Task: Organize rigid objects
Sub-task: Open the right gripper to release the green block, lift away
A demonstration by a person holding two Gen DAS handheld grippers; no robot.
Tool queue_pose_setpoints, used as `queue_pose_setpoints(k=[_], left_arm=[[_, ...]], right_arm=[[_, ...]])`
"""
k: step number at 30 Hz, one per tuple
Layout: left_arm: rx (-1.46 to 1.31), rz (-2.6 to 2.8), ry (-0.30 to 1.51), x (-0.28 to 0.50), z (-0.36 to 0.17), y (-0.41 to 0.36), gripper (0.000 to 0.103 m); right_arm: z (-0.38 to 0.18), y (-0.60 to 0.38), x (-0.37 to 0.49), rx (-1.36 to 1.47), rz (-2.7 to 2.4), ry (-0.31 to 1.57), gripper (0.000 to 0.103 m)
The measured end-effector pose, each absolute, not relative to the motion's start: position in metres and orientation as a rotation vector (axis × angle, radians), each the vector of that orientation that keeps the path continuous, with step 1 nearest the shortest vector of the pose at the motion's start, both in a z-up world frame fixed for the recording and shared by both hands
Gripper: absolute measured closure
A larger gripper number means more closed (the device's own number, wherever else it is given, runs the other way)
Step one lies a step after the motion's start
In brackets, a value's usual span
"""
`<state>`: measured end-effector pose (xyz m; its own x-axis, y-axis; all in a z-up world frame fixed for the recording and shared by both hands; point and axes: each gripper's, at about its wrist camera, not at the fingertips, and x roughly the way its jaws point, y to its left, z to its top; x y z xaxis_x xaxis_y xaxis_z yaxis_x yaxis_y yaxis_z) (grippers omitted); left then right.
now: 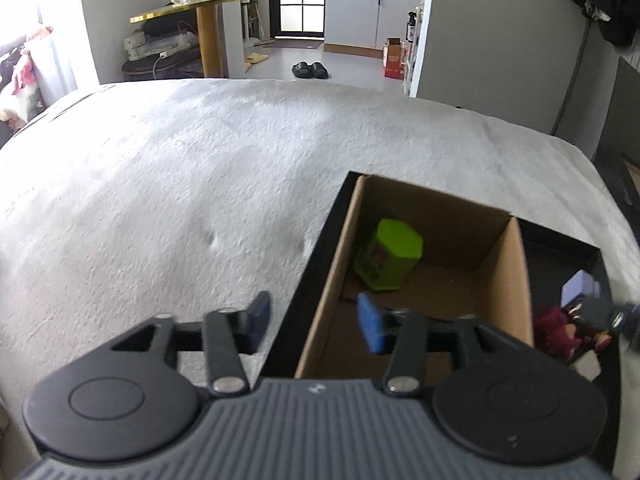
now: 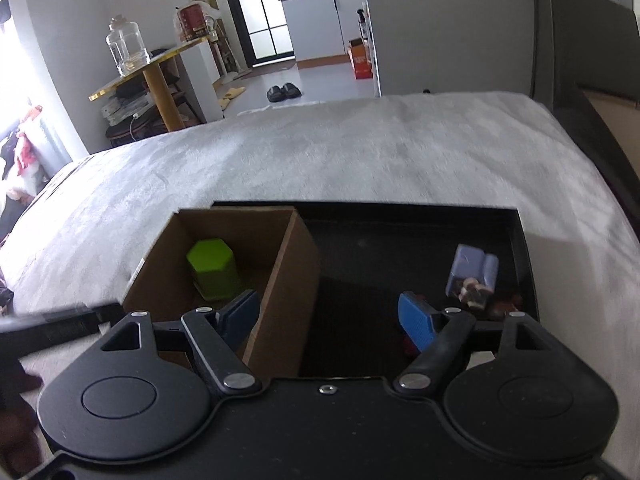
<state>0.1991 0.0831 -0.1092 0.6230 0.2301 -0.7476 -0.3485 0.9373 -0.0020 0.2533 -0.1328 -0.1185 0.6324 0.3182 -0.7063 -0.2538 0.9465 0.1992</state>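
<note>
A black tray lies on a white cloth-covered surface, with a cardboard compartment filling its left part. Inside the compartment stands a green hexagonal container. In the tray's dark right part lie a pale purple box and small dark red figures. My left gripper is open and empty, its fingers straddling the tray's left wall. My right gripper is also open and empty, astride the cardboard divider.
White textured cloth spreads to the left of the tray and beyond it. Past its far edge stand a gold-topped side table with a glass jar, and black slippers lie on the floor. Dark furniture borders the right.
</note>
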Motion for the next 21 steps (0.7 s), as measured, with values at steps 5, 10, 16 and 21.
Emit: queue_pose_setpoints(k=[5,10,16,21], left_arm=[[-0.106,0.331,0.812,0.201,-0.097,0.062,0.022],[-0.038,0.323,0.828,0.21,-0.094,0.037,0.021],[0.053,0.318,0.852,0.217,-0.1,0.013,0.02],[0.088,0.314,0.886,0.224,-0.105,-0.004,0.02]], right_arm=[[-0.131,-0.151,0.252,0.091,0.354,0.838,0.027],[-0.143,-0.169,0.25,0.112,0.369,0.852,0.027],[-0.163,-0.187,0.249,0.145,0.381,0.884,0.027],[-0.18,-0.199,0.25,0.191,0.402,0.931,0.032]])
